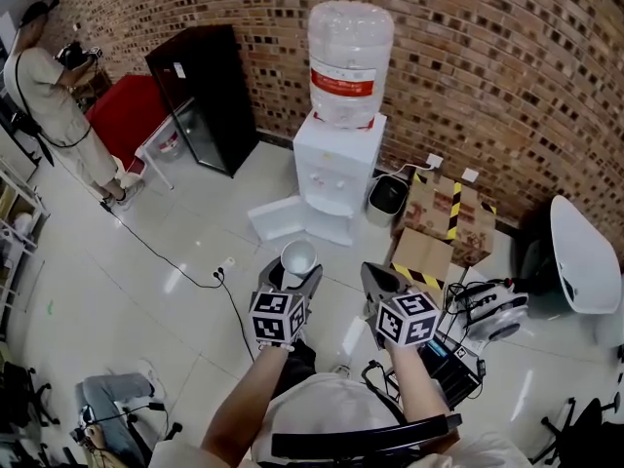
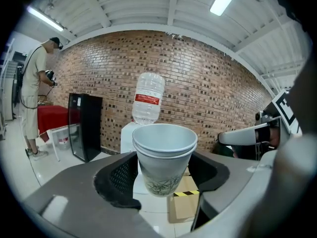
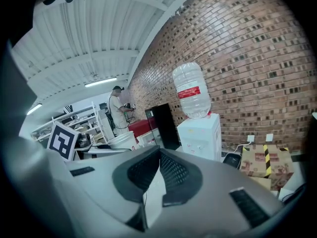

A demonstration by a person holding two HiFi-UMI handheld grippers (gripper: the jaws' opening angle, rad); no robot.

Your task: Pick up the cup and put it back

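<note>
We find the left gripper (image 1: pixel 292 279) closed on the cup (image 2: pixel 164 157), its jaws spread about as wide as the cup's body, one pad on each side wall below the rim. The cup is held upright in the air above the white floor (image 1: pixel 195 261), in front of the water dispenser (image 1: pixel 336 169) and well apart from it. The rim shows a double line, so we judge that this may be two cups nested together. The right gripper (image 1: pixel 382 279) is beside the left one with its jaw tips together and nothing between them. We judge that the lift is done and the return is the step in hand. No view shows the surface the cup belongs on. The walls look thin and likely to buckle, so we recommend no added squeeze. The cup should stay level on the way down, and the base should rest fully on its surface before the jaws part. The jaws should then open clear of both walls, and the gripper should draw straight back so a pad does not drag the rim. The right gripper should stay clear of the path.
</note>
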